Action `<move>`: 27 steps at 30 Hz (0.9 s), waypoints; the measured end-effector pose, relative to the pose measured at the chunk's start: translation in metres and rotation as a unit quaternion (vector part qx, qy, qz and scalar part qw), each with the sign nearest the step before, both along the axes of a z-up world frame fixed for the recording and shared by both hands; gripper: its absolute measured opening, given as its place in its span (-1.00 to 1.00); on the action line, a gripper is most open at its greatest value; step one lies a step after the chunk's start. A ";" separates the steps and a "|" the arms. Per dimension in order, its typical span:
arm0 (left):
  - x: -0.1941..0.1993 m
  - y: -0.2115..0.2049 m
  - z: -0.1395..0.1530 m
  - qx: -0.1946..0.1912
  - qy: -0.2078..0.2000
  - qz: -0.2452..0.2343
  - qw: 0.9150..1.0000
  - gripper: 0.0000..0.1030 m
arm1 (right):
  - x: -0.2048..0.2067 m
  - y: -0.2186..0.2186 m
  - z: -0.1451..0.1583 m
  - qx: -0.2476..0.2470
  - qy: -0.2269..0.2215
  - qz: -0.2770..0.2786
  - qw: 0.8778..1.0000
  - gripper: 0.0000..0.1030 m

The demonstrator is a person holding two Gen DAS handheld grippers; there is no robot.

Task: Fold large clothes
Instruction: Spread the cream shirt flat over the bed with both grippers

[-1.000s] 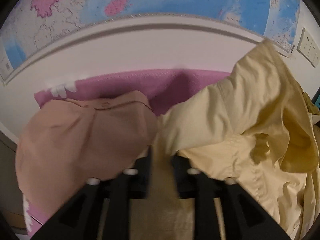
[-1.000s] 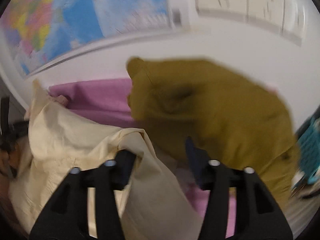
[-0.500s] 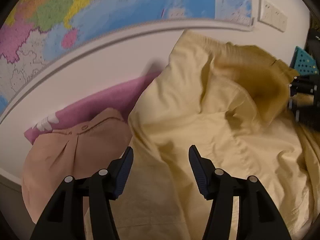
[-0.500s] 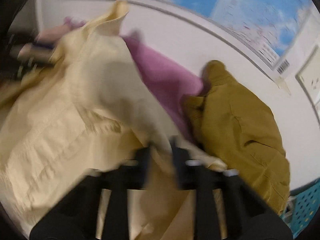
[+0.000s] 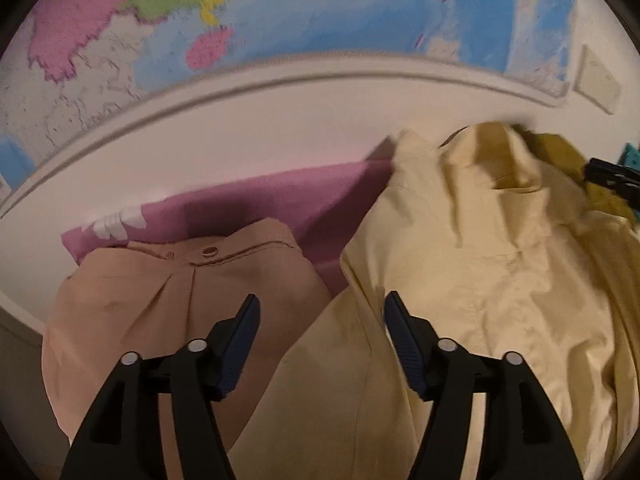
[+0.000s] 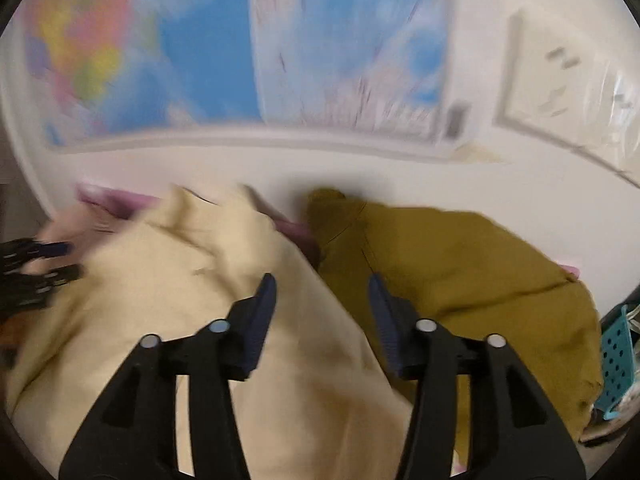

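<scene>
A pale yellow shirt (image 5: 480, 280) lies crumpled over the pile, also in the right wrist view (image 6: 192, 280). My left gripper (image 5: 321, 304) hovers over its left edge, jaws opening, pads off the cloth. To its left sits a tan garment (image 5: 160, 300) on a purple garment (image 5: 280, 200). My right gripper (image 6: 322, 282) hangs above the seam between the yellow shirt and an olive garment (image 6: 460, 272), jaws opening, gripping nothing. Each gripper shows at the edge of the other's view: the right gripper (image 5: 600, 178), the left gripper (image 6: 60, 260).
The clothes lie on a white table (image 5: 280, 132) against a wall with a large world map (image 5: 320, 12). A teal perforated basket (image 6: 616, 360) stands at the right edge. Wall sockets (image 5: 596, 80) sit right of the map.
My left gripper let go of the yellow shirt and opened wide. My right gripper pinched the shirt half a second ago and has released it. The shirt has dropped onto the pile.
</scene>
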State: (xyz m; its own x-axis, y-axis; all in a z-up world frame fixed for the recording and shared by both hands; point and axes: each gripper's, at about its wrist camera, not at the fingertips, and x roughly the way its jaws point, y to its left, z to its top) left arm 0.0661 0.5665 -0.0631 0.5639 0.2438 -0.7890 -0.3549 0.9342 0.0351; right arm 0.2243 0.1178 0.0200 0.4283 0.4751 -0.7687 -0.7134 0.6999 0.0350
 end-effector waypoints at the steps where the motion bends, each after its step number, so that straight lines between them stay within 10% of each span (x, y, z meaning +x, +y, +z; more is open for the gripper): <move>1: -0.011 -0.014 0.003 0.003 -0.008 -0.006 1.000 0.38 | -0.012 -0.018 0.011 0.007 -0.006 0.003 1.000 0.11; 3: -0.034 -0.028 0.003 0.013 -0.021 -0.026 0.999 0.38 | -0.041 -0.055 0.022 0.018 0.014 0.029 0.999 0.46; 10: -0.099 -0.125 0.026 0.051 -0.039 -0.070 0.995 0.47 | -0.141 -0.167 -0.032 -0.019 0.131 0.001 0.991 0.38; 14: -0.112 -0.156 0.035 0.064 -0.032 -0.082 0.994 0.47 | -0.162 -0.180 -0.048 -0.006 0.150 -0.003 0.989 -0.87; 22: -0.132 -0.162 0.049 0.093 -0.047 -0.070 0.992 0.47 | -0.105 -0.205 0.061 -0.016 -0.053 -0.099 0.994 -0.97; 27: -0.150 -0.151 0.033 0.076 -0.028 -0.060 0.995 0.47 | -0.071 -0.207 0.006 -0.100 -0.042 -0.150 0.983 -0.95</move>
State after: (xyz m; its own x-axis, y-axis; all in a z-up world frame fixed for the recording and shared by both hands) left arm -0.0840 0.4153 -0.0298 0.6377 0.2871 -0.7148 -0.2469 0.9552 0.1634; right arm 0.1537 -0.0890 0.0261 0.5914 0.1618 -0.7900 -0.4693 0.8657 -0.1740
